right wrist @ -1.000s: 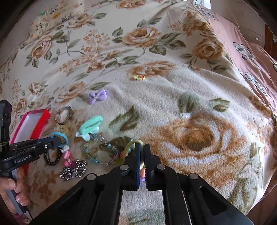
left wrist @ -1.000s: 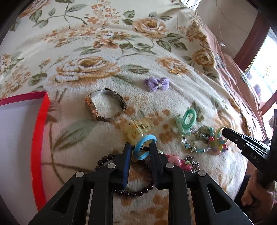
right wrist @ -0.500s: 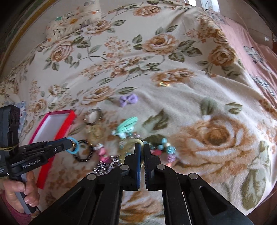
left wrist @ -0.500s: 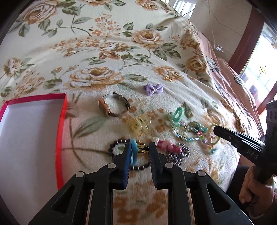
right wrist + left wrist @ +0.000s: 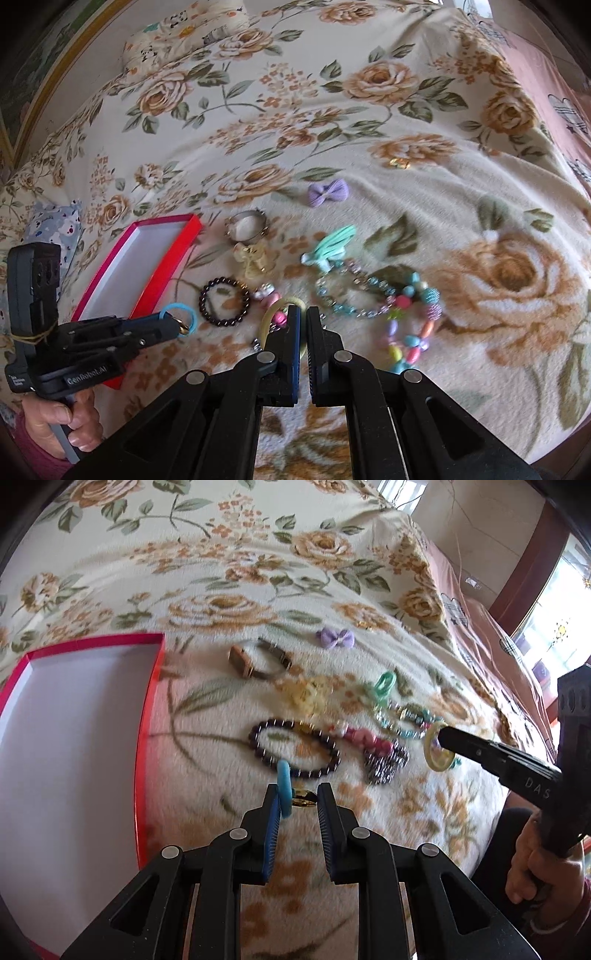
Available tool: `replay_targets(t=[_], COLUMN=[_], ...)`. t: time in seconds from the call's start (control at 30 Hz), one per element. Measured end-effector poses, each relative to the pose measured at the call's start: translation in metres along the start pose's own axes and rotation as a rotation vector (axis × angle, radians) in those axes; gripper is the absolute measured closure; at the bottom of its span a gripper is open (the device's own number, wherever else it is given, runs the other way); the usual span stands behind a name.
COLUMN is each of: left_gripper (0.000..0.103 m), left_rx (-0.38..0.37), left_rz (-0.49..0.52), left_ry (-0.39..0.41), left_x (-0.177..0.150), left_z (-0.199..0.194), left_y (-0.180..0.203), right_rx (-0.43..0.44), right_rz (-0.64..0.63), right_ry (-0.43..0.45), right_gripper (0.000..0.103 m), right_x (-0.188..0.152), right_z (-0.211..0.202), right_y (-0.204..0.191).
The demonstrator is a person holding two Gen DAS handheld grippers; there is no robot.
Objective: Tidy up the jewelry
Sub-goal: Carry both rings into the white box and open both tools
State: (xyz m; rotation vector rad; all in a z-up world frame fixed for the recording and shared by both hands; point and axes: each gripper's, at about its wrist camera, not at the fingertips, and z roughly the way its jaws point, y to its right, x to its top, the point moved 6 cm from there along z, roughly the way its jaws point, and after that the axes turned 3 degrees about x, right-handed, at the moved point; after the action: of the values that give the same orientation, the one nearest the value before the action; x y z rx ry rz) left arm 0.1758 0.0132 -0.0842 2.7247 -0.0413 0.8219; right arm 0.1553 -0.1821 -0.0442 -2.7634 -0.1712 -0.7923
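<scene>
Grippers [image 5: 297,797] [image 5: 303,319]: two, one ring each; one red box [image 5: 149,701].

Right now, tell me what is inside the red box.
The red box shows only its bare white floor in both views; no jewelry lies in it. In the left wrist view its near end runs off the picture edge, and in the right wrist view the left tool covers it.

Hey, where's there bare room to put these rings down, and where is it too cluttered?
The red box with the white floor is bare inside. The floral blanket beyond the purple bow is free too, apart from a small gold ring. It is crowded from the dark bead bracelet across to the pastel bead bracelets.
</scene>
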Motion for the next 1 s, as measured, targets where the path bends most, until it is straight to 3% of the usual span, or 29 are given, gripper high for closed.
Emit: replay_targets(t=[0.43,0.67,1.0], left_gripper=[0.084,0.084,0.084], left_rx=[0.025,0.036,0.063], left_rz=[-0.028,-0.026,-0.062], left_ry=[0.045,0.018,0.084], left_x=[-0.006,-0.017,-0.015], left_z=[-0.028,-0.024,-0.060], left_y=[-0.018,-0.022,-0.045], right_rx=[0.065,0.085,0.142], right_rz=[-0.040,-0.055,-0.096], right_ry=[-0.005,-0.032,-0.048], right_gripper=[0.100,0.100,0.100], right_x=[0.001,-0.006,-0.002], right_z=[0.005,0.014,0.025], right_y=[-0.033,-0.046,-0.078])
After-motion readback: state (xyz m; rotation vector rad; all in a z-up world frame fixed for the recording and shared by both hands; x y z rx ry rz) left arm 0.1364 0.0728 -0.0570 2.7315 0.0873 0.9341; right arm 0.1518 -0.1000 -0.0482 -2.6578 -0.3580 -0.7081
